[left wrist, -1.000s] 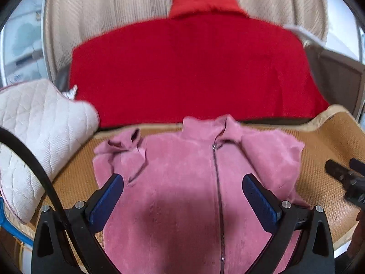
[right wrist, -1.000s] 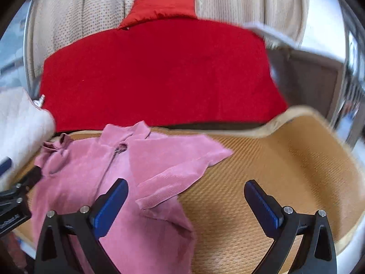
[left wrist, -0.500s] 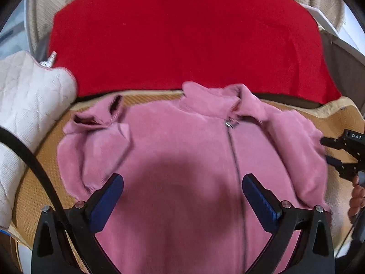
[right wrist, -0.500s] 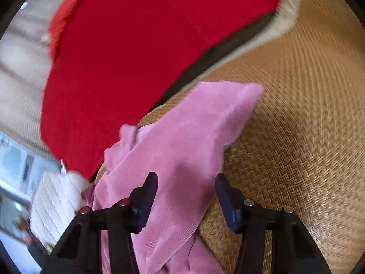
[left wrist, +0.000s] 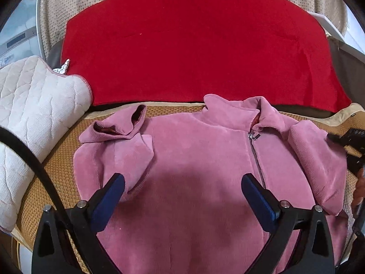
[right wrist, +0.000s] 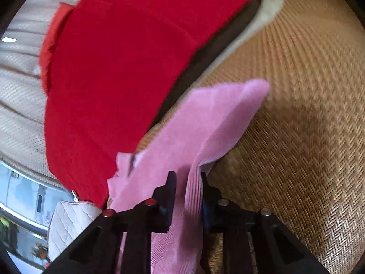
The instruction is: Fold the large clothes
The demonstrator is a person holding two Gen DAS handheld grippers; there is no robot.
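Two grippers work over one pink corduroy jacket [left wrist: 200,159], which lies front-up on a woven mat [left wrist: 57,169] with its zipper [left wrist: 256,159] running down right of centre and its collar toward a red blanket [left wrist: 194,45] beyond the mat's far edge; the left gripper [left wrist: 182,196] hangs above the jacket's lower body with its blue-padded jaws spread wide, nothing between them but the cloth lying flat beneath; the jacket's sleeve on the left of that view is folded in, its cuff [left wrist: 118,127] bunched near the shoulder; a white quilted cushion [left wrist: 34,114] sits beside the mat on the left; at the right edge of the same view the right gripper [left wrist: 349,141] shows as a dark shape at the jacket's other sleeve; in the right wrist view, which is rolled and slightly blurred, the right gripper's jaws are closing on a ridge of the pink sleeve [right wrist: 205,127], the fabric pinched upright between the pads and the rest of the sleeve stretching away over the mat toward the blanket.
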